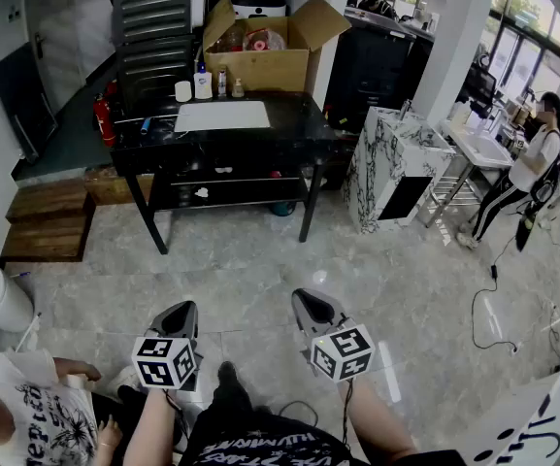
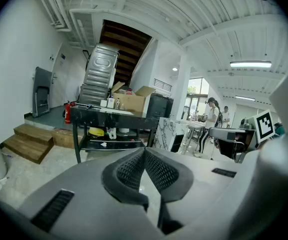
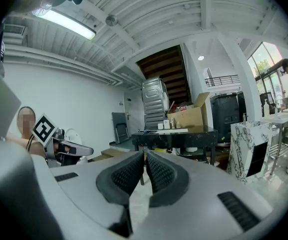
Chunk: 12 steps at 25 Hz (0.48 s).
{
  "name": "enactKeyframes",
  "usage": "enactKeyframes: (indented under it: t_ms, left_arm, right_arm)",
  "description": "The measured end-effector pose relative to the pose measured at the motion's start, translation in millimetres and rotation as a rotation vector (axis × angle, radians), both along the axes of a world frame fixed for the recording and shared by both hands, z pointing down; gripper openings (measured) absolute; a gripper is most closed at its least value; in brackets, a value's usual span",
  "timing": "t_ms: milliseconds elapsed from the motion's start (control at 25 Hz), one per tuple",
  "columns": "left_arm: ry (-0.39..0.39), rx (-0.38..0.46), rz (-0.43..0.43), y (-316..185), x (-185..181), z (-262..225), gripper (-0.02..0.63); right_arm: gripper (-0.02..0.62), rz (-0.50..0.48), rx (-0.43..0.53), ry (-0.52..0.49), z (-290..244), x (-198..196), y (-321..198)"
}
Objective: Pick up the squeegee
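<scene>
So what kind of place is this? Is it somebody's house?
Probably not a house; it looks more like a workshop or studio. There is a black work table with an open cardboard box on it, a red fire extinguisher beside it, and a bare stone-look floor.

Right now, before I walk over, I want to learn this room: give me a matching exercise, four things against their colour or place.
Things:
1 box
2 extinguisher
3 cabinet
4 steps

Descriptions:
A marbled, right of the table
B brown wood, on the floor left of the table
C red, by the table's left end
D open, on the table top

Pairs: 1-D, 2-C, 3-A, 4-B
</scene>
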State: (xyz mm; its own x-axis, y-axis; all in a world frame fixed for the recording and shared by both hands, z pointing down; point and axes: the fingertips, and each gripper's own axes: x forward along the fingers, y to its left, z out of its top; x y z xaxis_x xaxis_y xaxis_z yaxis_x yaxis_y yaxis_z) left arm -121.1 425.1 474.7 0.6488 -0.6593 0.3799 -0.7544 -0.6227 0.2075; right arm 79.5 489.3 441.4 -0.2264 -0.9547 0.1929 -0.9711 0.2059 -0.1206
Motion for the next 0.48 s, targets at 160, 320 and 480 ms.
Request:
enactKeyframes:
  t_ms: [160, 320, 480]
  left_arm:
    - [0.002, -0.002, 0.009, 3, 2, 2, 0.02]
    - [-0.003, -0.012, 0.007, 11, -3, 4, 0.02]
    - [-0.009, -0.02, 0.002, 23, -8, 11, 0.02]
  right_arm:
    - [0.049, 0.007, 0.0, 0.002, 2, 0, 4]
    - [0.048, 0.007, -0.004, -0.003, 3, -4, 14]
    - [0.049, 0.021, -0.01, -0.019, 9, -4, 25]
